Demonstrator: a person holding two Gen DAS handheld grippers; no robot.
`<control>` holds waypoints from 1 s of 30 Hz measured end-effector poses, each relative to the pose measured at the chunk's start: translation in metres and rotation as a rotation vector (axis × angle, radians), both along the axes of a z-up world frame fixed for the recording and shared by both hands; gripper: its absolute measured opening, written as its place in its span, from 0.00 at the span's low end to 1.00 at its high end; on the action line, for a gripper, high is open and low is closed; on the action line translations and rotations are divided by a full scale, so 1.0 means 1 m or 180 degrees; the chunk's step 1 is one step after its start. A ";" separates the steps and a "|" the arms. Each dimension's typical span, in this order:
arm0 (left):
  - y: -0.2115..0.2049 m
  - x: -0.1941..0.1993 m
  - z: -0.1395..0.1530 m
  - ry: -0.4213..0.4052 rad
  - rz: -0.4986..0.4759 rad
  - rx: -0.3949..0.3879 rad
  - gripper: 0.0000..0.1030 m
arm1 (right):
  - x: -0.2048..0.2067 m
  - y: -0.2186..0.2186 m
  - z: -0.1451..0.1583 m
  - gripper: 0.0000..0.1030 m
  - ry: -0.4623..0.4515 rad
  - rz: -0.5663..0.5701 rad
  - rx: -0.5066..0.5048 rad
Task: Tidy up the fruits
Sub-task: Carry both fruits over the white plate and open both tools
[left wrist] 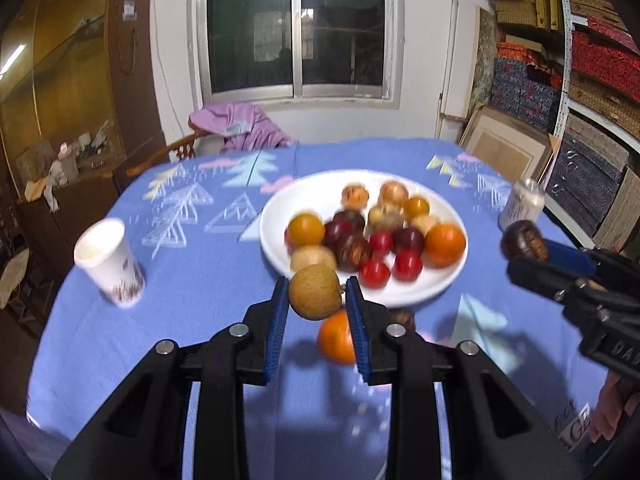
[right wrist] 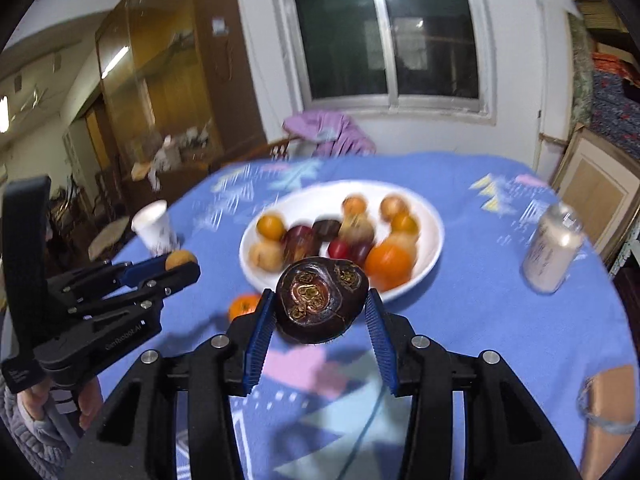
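Note:
My left gripper (left wrist: pixel 317 298) is shut on a round tan-brown fruit (left wrist: pixel 315 292) and holds it above the blue tablecloth, just short of the near rim of a white plate (left wrist: pixel 276 208). The plate holds several fruits: orange, red, dark purple and tan. My right gripper (right wrist: pixel 321 306) is shut on a dark purple-brown fruit (right wrist: pixel 322 304), held above the cloth in front of the plate (right wrist: pixel 434 224). In the left wrist view the right gripper (left wrist: pixel 528 250) and its dark fruit (left wrist: pixel 525 240) are at the right. An orange fruit (left wrist: pixel 335 336) lies on the cloth below my left gripper.
A white paper cup (left wrist: pixel 110 260) stands at the left of the table. A white can (right wrist: pixel 554 252) stands at the right. A chair with a purple cloth (left wrist: pixel 236 124) is behind the table. Stacked boxes (left wrist: pixel 592 100) fill shelves at the right.

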State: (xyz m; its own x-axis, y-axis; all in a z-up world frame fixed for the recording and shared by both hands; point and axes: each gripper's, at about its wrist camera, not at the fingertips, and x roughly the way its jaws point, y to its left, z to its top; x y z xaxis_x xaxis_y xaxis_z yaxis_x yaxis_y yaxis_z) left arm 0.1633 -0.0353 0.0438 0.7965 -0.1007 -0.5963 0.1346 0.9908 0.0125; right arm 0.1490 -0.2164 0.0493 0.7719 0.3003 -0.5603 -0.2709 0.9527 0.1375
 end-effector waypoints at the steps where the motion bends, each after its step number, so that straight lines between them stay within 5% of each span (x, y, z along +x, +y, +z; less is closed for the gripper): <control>1: -0.004 0.008 0.007 -0.0027 -0.0013 -0.0005 0.27 | 0.008 -0.005 0.009 0.45 -0.0044 -0.0055 0.0003; 5: -0.021 0.042 0.018 0.0000 -0.0064 -0.0133 0.27 | 0.048 -0.013 0.016 0.45 0.0003 -0.0161 0.0073; 13: -0.047 0.096 -0.040 0.0406 -0.0132 -0.0011 0.27 | 0.130 -0.004 -0.036 0.45 0.0454 -0.0215 0.0145; 19: -0.046 0.108 -0.055 0.0445 -0.0150 -0.0005 0.28 | 0.153 0.005 -0.055 0.45 0.0554 -0.0180 0.0191; 22: -0.044 0.112 -0.058 0.0437 -0.0131 -0.0055 0.60 | 0.154 0.002 -0.057 0.50 0.0553 -0.0190 0.0240; 30: -0.027 0.100 -0.035 0.0332 -0.0035 -0.0185 0.79 | 0.132 -0.019 -0.027 0.61 0.0350 -0.0238 0.0564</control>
